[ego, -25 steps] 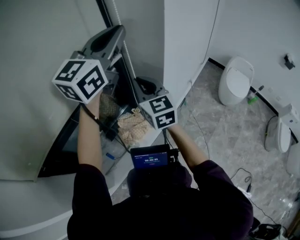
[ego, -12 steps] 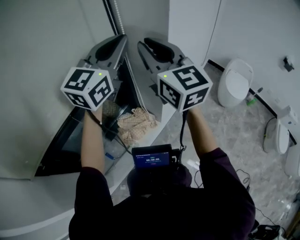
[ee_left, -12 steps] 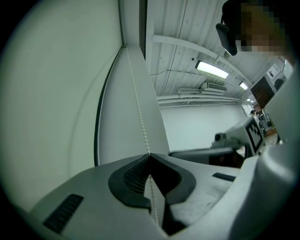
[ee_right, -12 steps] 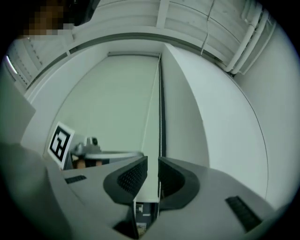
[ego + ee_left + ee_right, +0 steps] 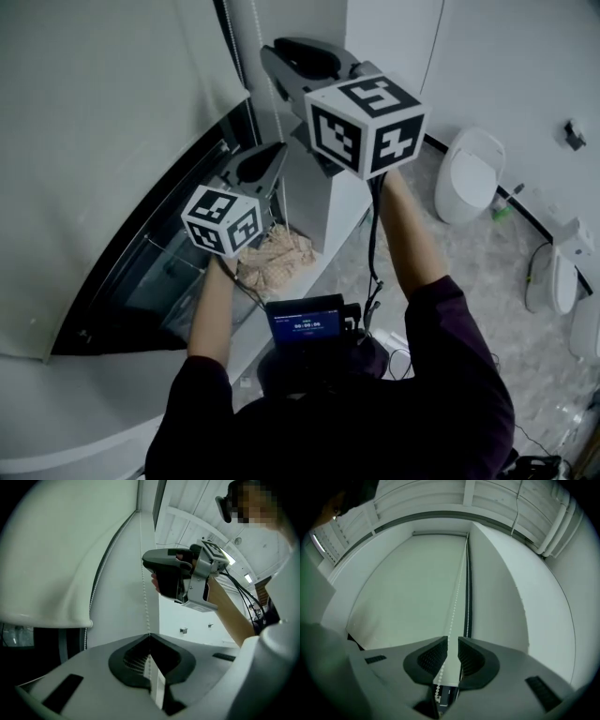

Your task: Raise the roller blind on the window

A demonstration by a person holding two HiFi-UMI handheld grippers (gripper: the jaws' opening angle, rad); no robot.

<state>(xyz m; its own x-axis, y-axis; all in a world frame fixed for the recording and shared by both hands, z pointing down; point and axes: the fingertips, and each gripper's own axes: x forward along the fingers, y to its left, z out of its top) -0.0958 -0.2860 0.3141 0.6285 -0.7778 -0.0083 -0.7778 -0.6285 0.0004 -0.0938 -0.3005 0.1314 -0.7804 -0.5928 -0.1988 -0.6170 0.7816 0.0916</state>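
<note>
Overhead, the pale grey fabric roller blind [image 5: 112, 141] covers most of the window. Its rounded bottom rail [image 5: 47, 617] hangs partway up, and a band of dark window glass [image 5: 159, 272] is bare beneath it. Along the blind's right edge runs the white beaded pull chain [image 5: 143, 573], a thin line whose long axis is straight up and down, close against the white wall corner.

The left gripper [image 5: 149, 638] is the lower of the two. Its jaws are pressed together on the chain, which rises taut out of the pinch toward the other tool. The right gripper [image 5: 452, 643] sits well above it on the same strand and points slightly upward. Its jaws have just been opening and now stand a little apart, with the chain [image 5: 457, 592] threading the gap and neither pad pressing on it.

So the chain lies directly ahead of and between the right jaws, and continues up toward the blind's top roll. By my reading, that higher hand is placed to clamp next and draw downward, while the lower one lets go.
</note>
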